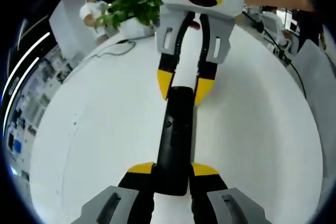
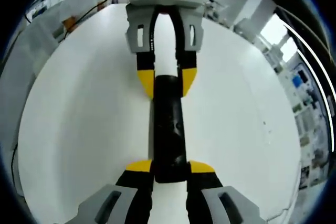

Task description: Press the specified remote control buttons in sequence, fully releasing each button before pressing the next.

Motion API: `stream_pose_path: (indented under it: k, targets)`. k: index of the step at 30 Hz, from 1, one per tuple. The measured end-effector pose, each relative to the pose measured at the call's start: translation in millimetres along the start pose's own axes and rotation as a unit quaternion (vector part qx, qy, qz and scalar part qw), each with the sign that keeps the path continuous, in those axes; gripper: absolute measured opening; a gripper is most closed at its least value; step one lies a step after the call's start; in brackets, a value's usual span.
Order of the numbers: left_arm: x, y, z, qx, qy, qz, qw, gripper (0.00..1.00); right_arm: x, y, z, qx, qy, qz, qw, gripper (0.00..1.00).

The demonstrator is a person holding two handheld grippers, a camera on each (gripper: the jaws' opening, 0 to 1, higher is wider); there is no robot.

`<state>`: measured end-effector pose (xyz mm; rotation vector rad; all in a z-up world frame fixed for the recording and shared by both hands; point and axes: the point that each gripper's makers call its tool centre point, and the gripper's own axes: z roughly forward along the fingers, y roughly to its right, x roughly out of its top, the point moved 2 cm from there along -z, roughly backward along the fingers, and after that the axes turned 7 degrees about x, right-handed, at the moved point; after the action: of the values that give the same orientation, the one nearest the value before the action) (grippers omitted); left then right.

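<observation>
One white table is seen under everything | potted plant at its far edge | black remote control is gripped at opposite ends by left gripper and right gripper, both clenched on it.

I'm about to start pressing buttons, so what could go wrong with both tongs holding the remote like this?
1. The long black remote control is clamped at both ends, by the left tongs and the right tongs, so neither is free to press.
2. Letting one end go could tip or drop it onto the white table.
</observation>
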<state>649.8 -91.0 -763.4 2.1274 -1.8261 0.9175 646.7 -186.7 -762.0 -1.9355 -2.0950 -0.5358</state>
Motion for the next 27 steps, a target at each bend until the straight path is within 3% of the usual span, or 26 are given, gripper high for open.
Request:
stream_pose_path:
  k: [9, 19, 27]
  targets:
    - [-1.3, 0.8, 0.1, -0.011, -0.012, -0.012, 0.9998, 0.25, 1.8, -1.1, 1.3, 0.006, -0.001, 0.006, 1.0, 0.22]
    - [-0.6, -0.9, -0.9, 0.009, -0.021, -0.01, 0.9997, 0.28, -2.0, 2.2, 0.6, -0.012, 0.012, 0.037, 0.9992, 0.25]
    - [-2.8, 1.1, -3.4, 0.016, -0.011, -0.059, 0.9981, 0.35, -5.8, 10.7, -0.1, -0.037, 0.019, 0.05, 0.9978, 0.31]
